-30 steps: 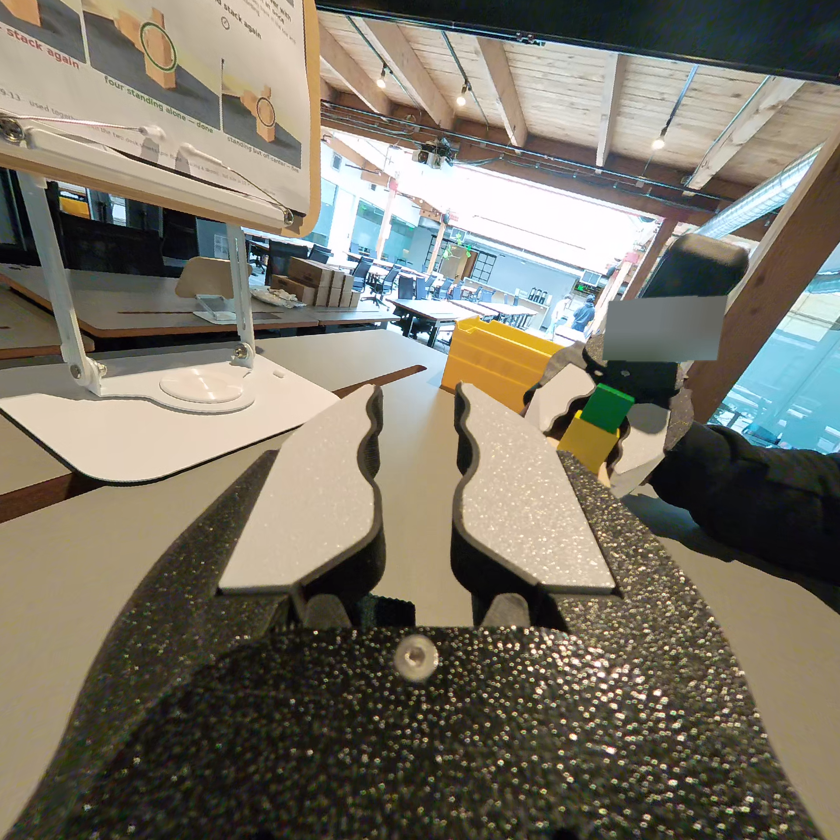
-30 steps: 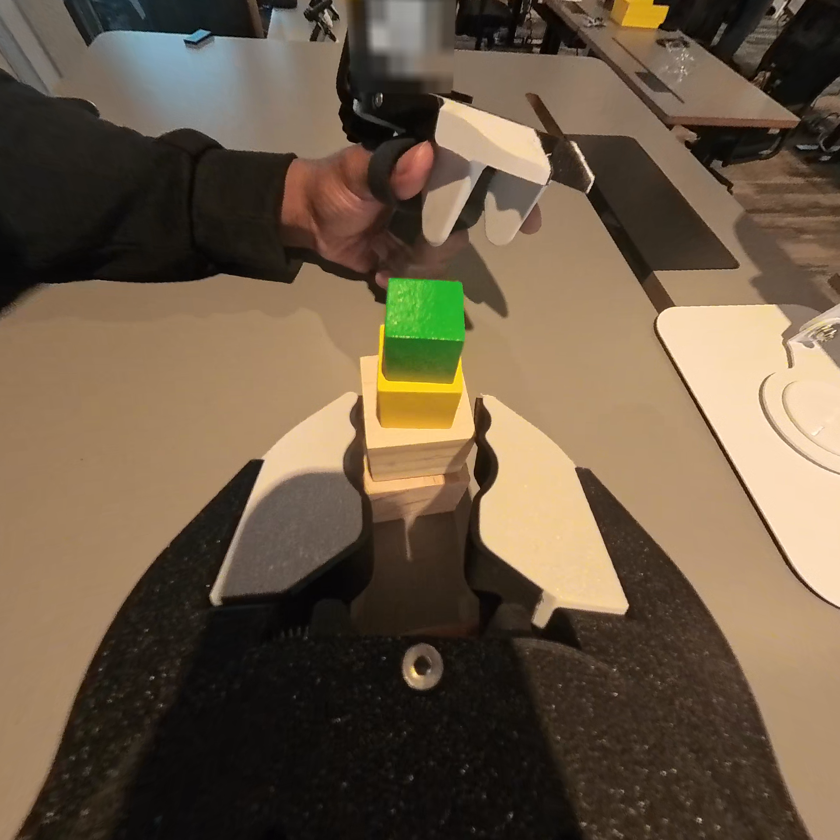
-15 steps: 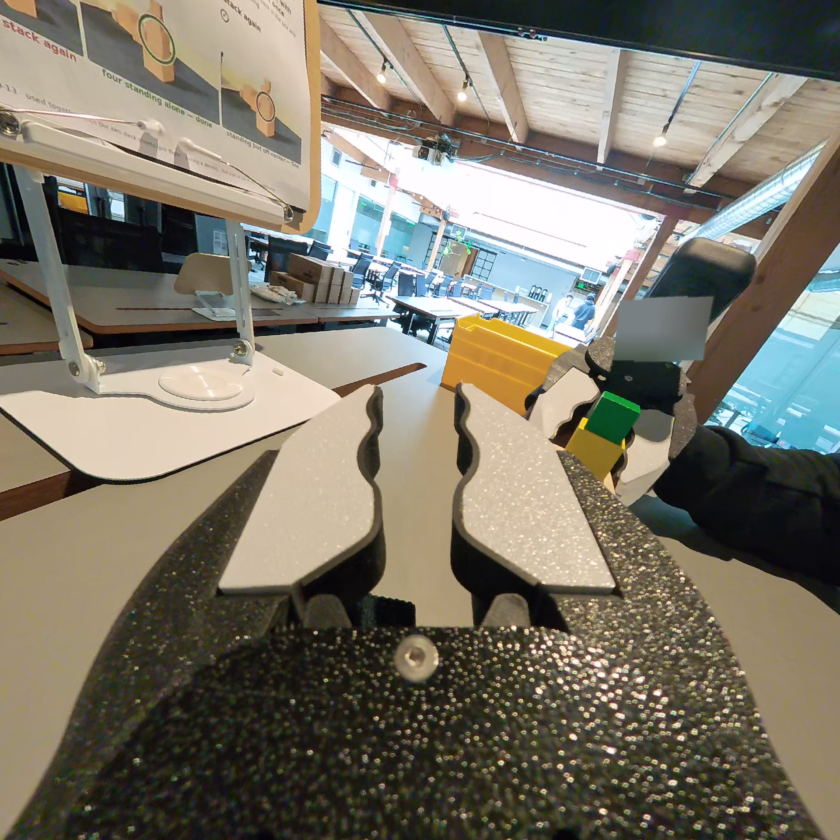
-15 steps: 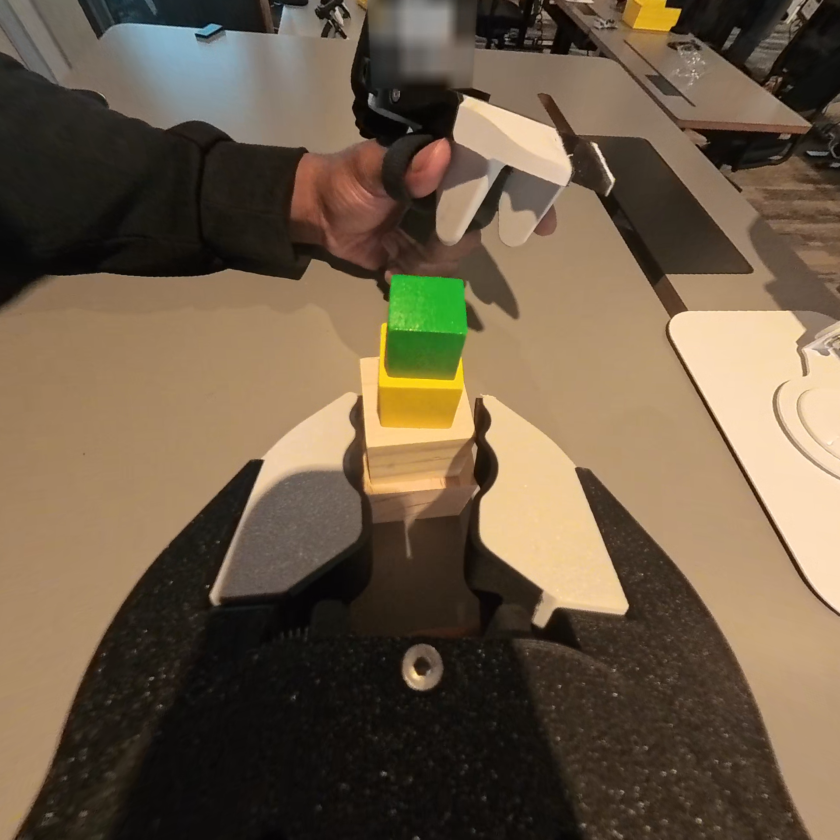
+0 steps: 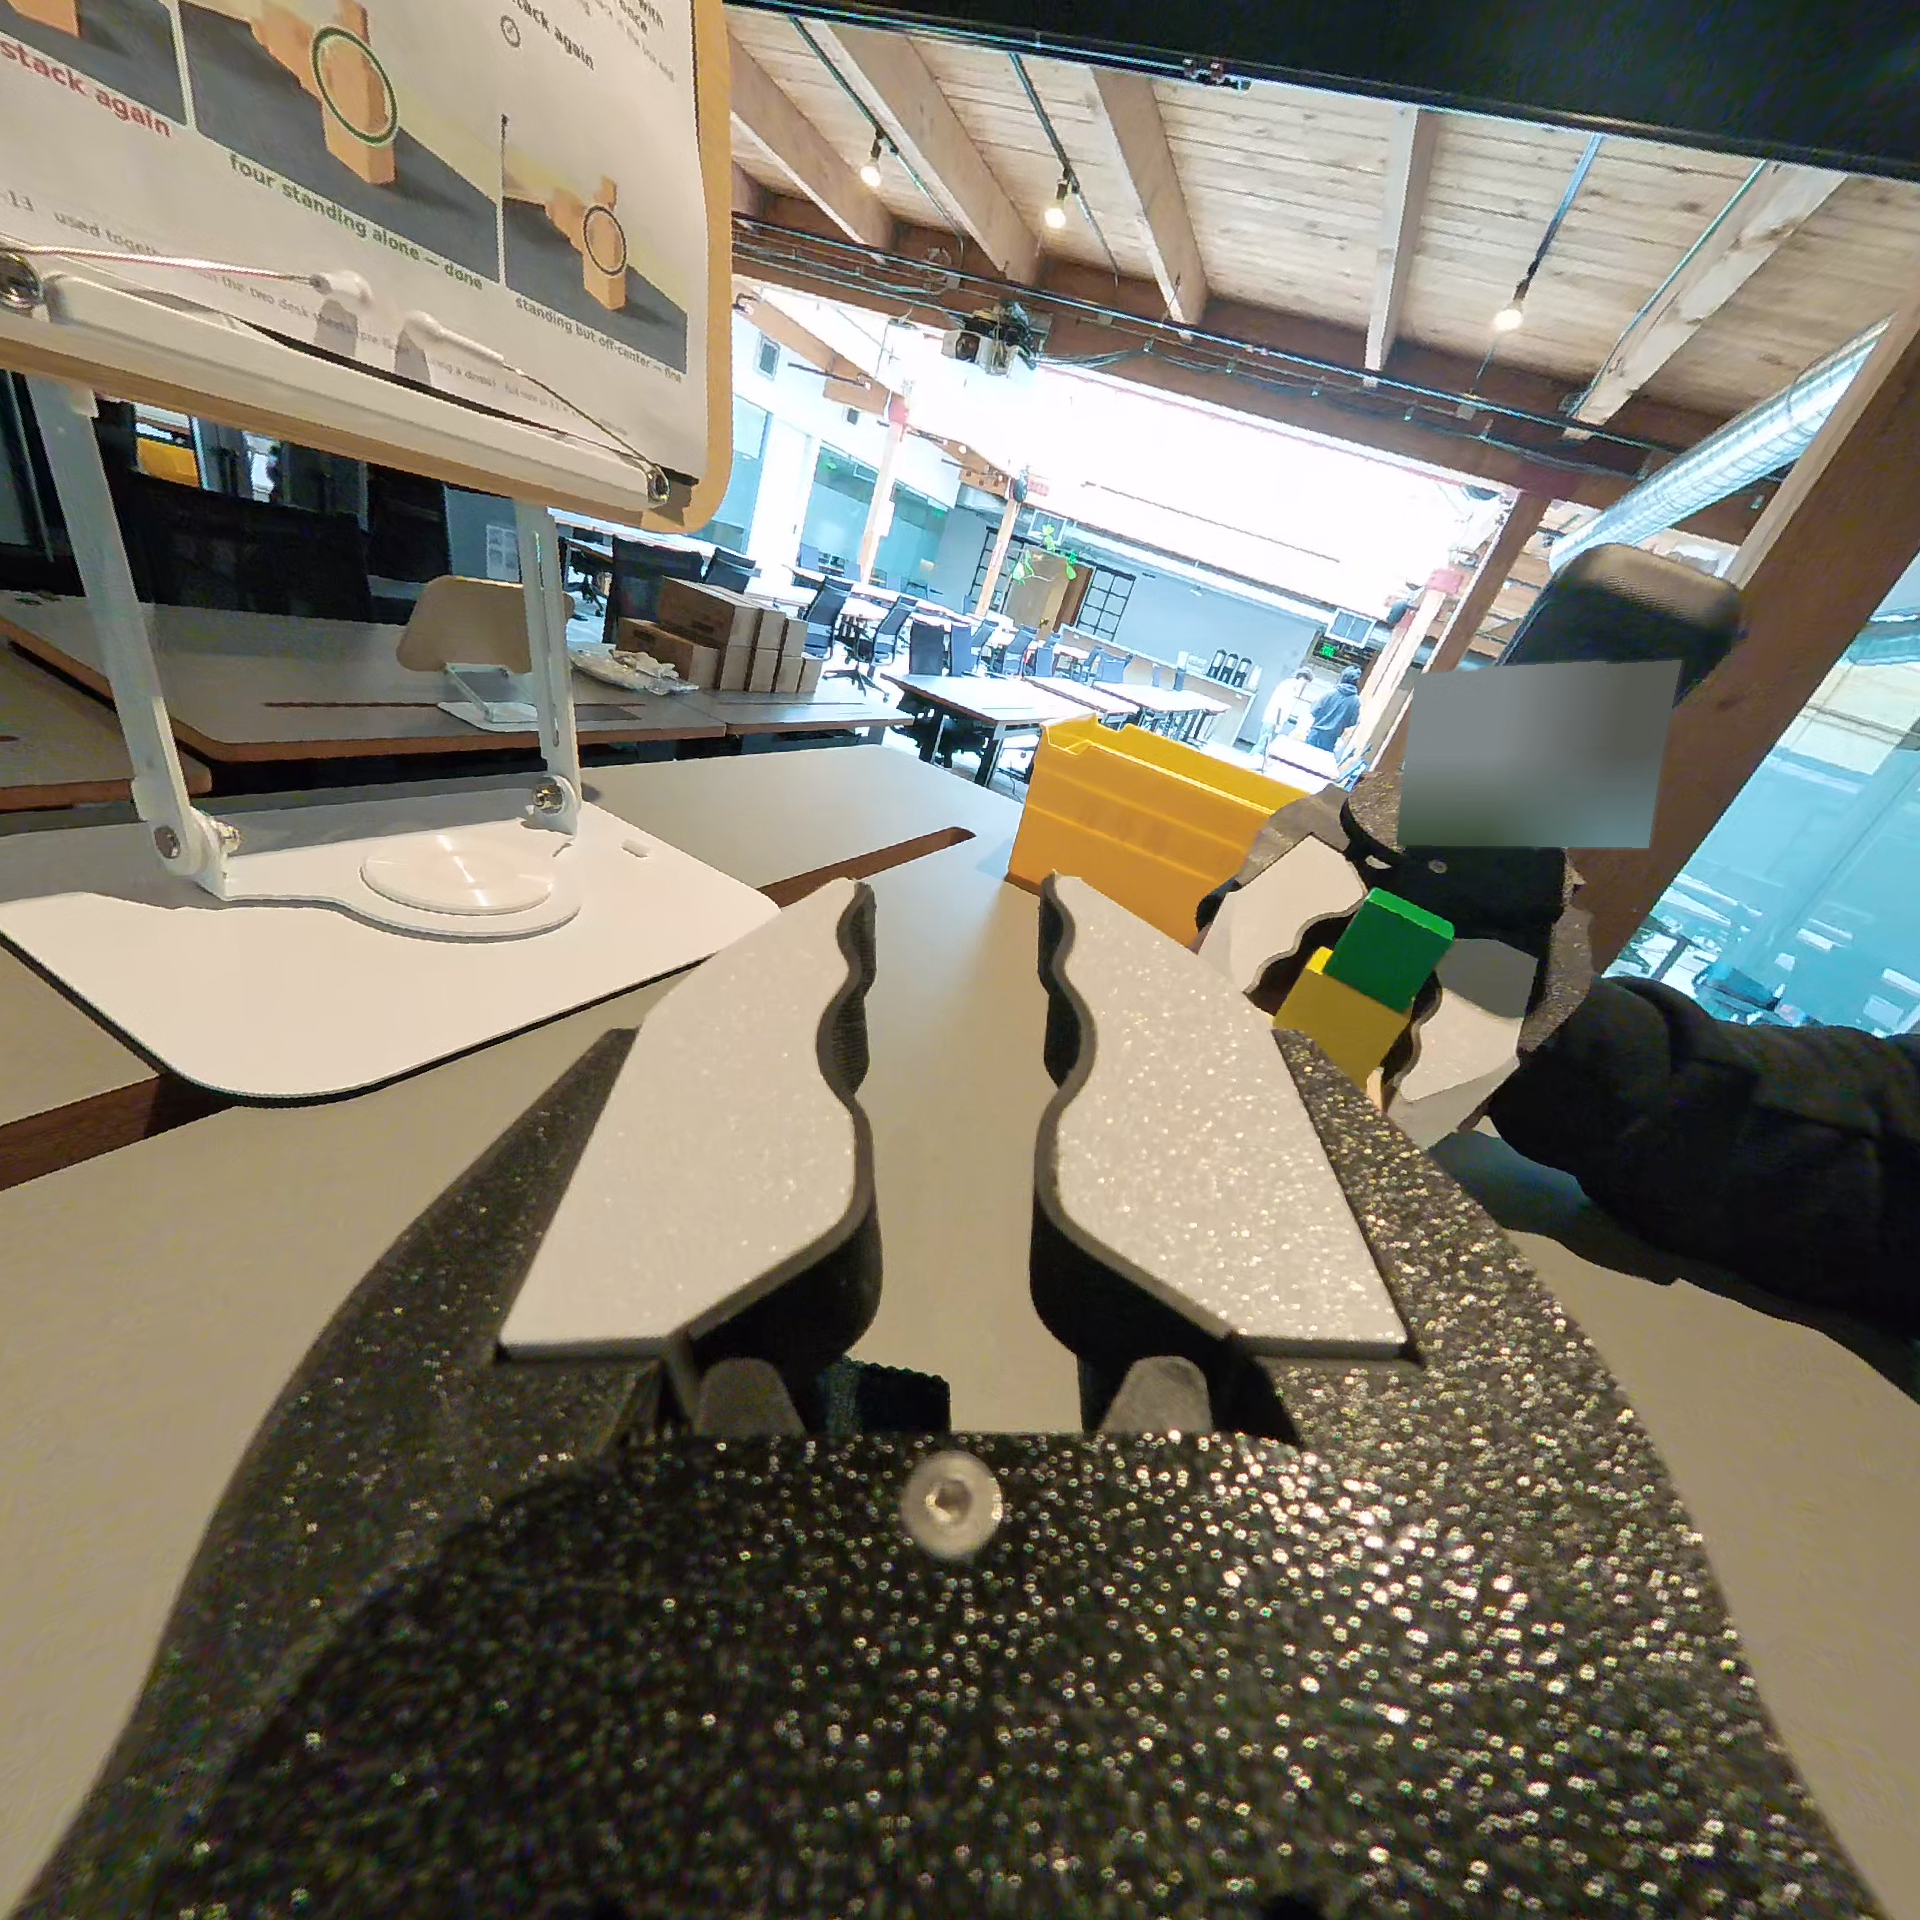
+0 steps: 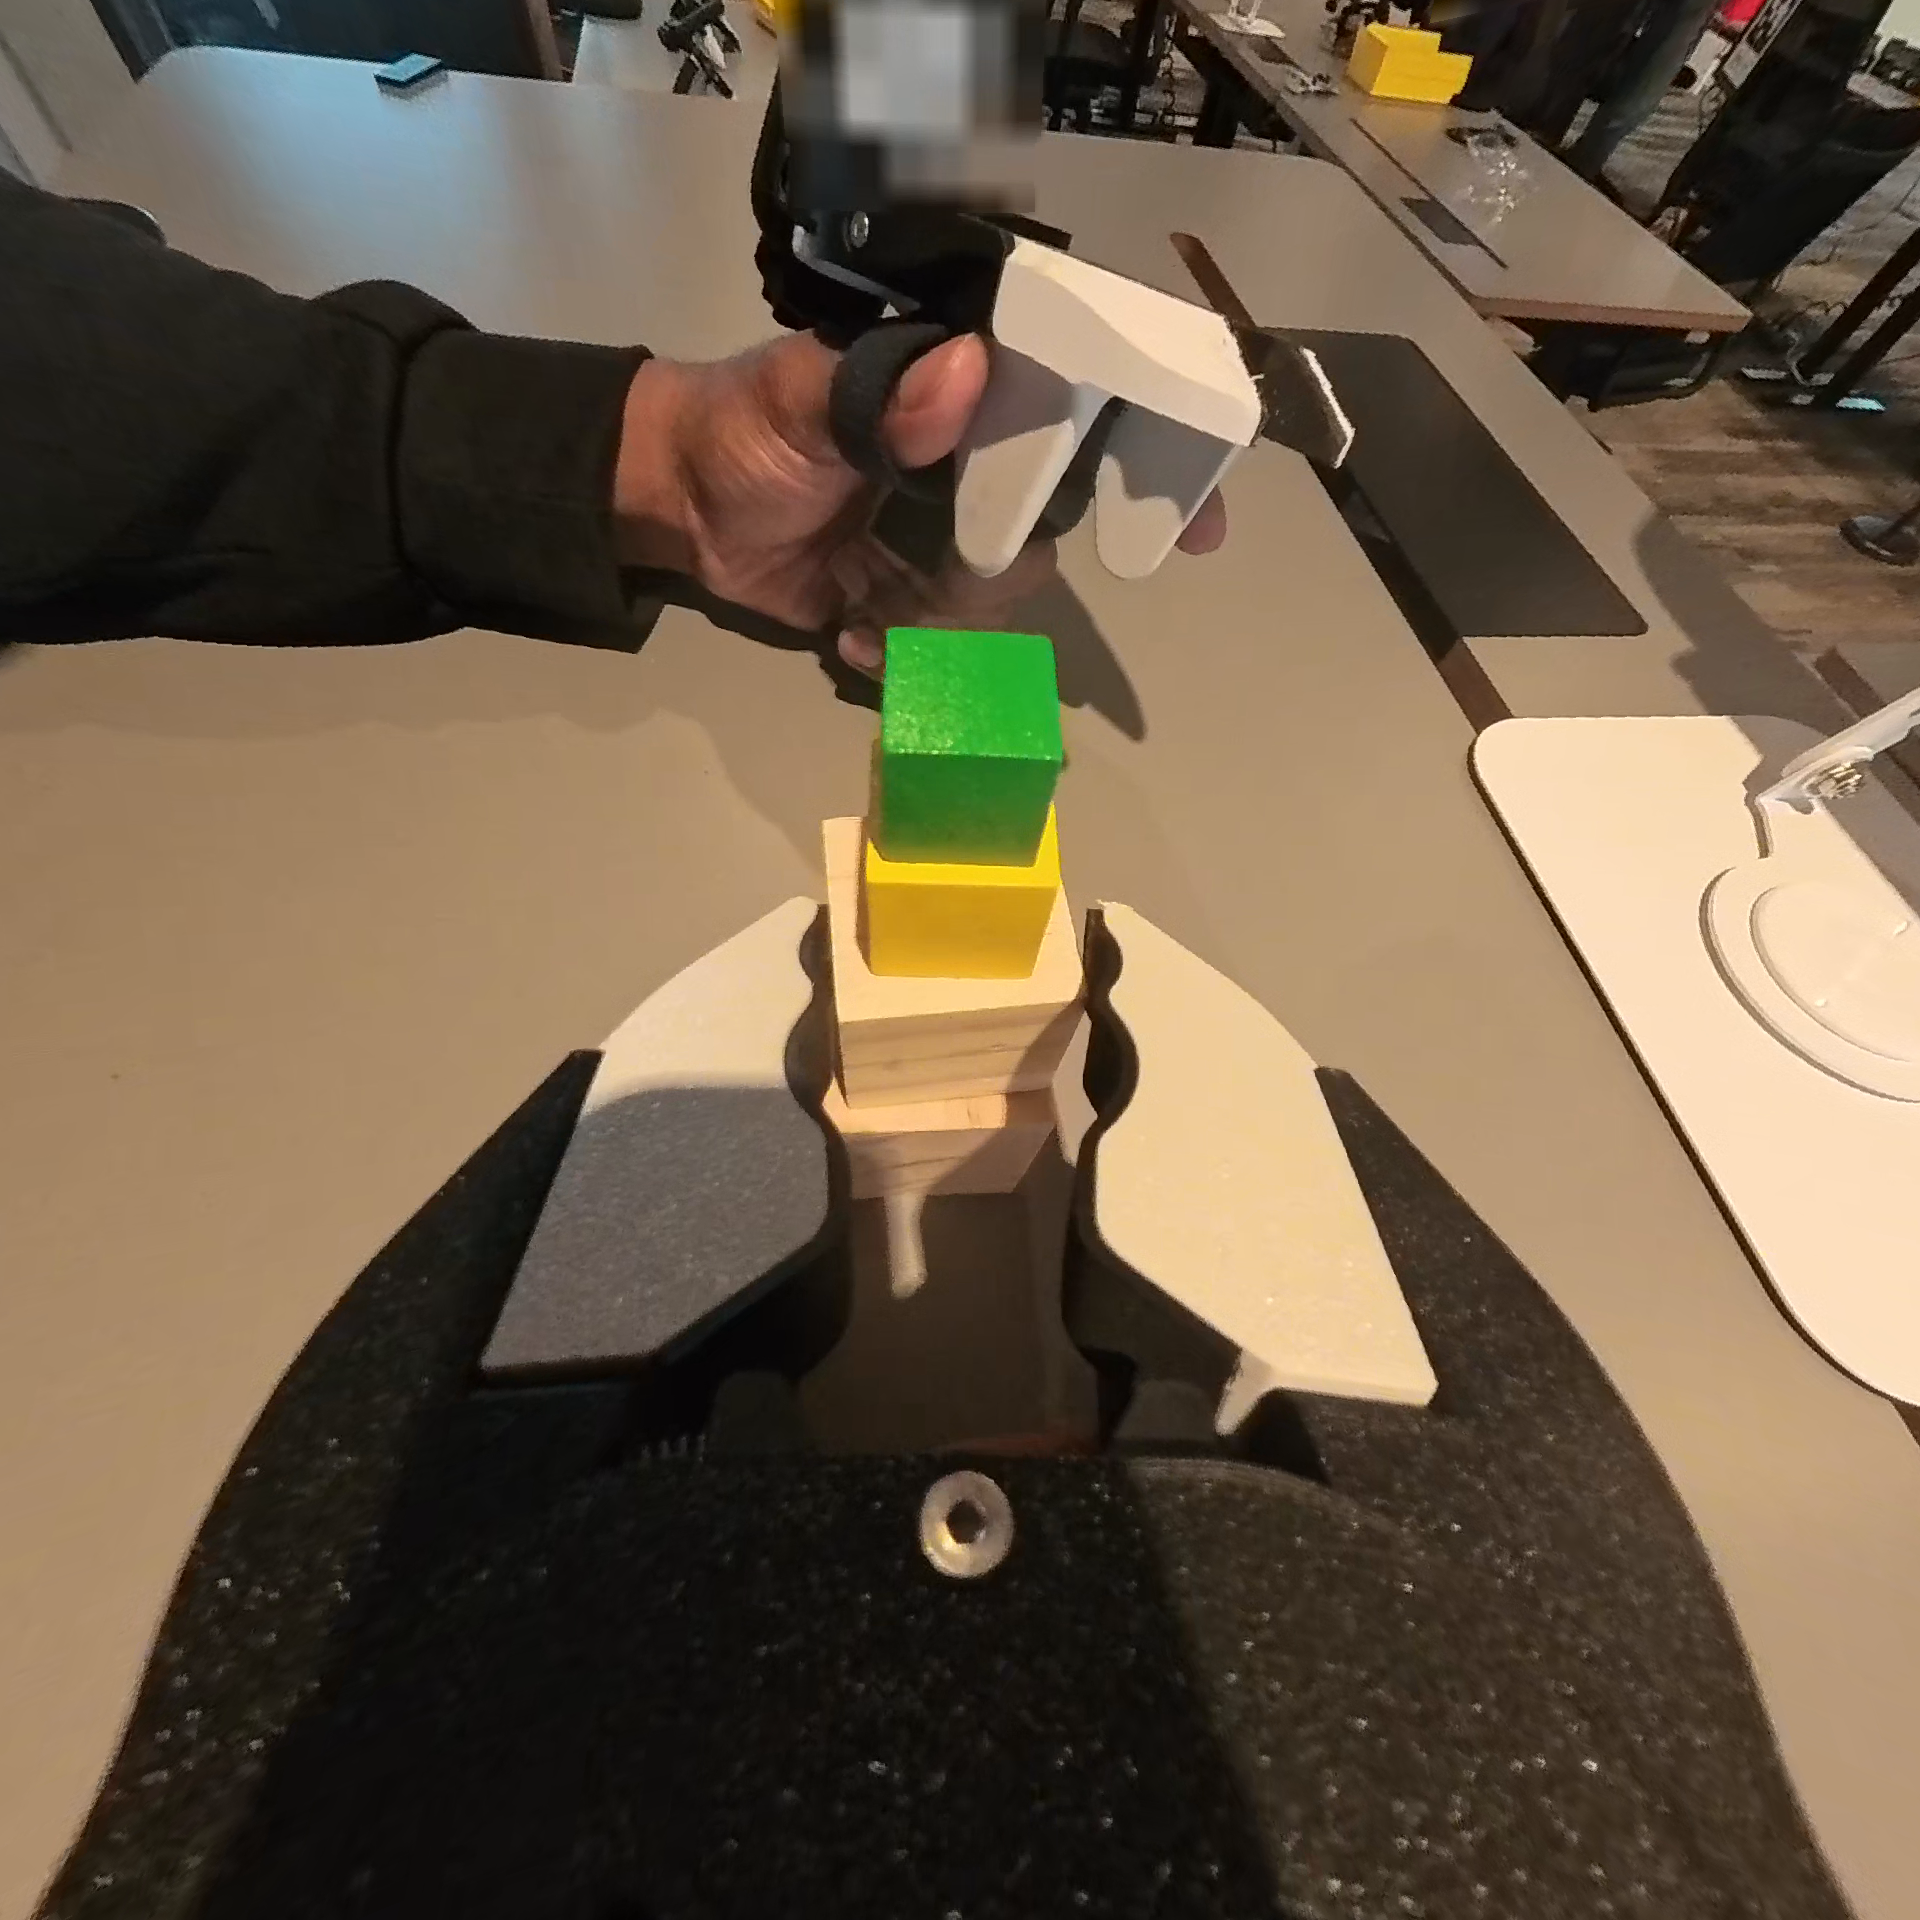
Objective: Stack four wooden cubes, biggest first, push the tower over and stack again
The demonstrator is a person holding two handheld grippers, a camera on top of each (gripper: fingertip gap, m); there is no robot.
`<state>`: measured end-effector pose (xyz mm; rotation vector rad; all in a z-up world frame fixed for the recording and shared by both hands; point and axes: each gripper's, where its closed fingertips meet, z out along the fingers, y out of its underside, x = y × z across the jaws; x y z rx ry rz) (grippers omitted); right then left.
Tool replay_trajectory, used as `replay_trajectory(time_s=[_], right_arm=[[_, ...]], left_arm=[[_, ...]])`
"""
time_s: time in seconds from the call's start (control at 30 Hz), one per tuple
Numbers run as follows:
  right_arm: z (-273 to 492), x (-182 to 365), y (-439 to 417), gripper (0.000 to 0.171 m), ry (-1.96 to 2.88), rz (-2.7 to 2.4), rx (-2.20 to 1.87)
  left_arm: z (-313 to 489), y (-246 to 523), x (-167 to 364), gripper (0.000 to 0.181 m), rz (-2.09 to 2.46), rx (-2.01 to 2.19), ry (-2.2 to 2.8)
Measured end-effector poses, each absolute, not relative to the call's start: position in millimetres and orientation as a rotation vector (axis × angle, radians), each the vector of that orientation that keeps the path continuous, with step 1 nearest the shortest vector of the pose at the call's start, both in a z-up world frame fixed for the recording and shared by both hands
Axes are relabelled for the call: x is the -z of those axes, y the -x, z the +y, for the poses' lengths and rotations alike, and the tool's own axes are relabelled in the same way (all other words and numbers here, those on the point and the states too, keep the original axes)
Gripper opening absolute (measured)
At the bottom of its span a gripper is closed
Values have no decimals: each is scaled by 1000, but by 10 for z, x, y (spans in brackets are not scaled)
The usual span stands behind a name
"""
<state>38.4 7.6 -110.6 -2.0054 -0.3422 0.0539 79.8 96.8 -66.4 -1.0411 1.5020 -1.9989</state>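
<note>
A tower of four cubes stands on the grey table [image 6: 364,935]. Two plain wooden cubes are at the bottom, then a yellow cube [image 6: 951,920], then a green cube [image 6: 966,748] on top. The lowest cube [image 6: 935,1143] is turned a little against the second wooden cube [image 6: 951,1029]. My right gripper [image 6: 954,920] straddles the tower, its fingers pressed against both sides of the second wooden cube. My left gripper [image 5: 951,899] is open and empty, held above the table beyond the tower. In the left wrist view the green cube [image 5: 1387,945] and yellow cube [image 5: 1330,1018] show between the right gripper's fingers.
A white stand base [image 6: 1714,987] lies right of the tower; in the left wrist view [image 5: 364,966] it carries an instruction sheet [image 5: 343,187]. A yellow bin [image 5: 1132,821] stands at the far table edge. A black mat [image 6: 1486,499] lies farther back.
Almost nothing. Both grippers wobble slightly in place, and the tower stays between my right gripper's fingers.
</note>
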Motion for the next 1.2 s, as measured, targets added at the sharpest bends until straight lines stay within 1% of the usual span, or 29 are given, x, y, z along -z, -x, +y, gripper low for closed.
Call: replay_trajectory(time_s=[0.7,1.2], right_arm=[[110,1088,-415,46,1996,-220,-58],[82,1108,-383,46,2006,-233,-56]], left_arm=[[976,-794,660,29,1497,2000,1040],[979,-798,662,29,1498,2002,1043]])
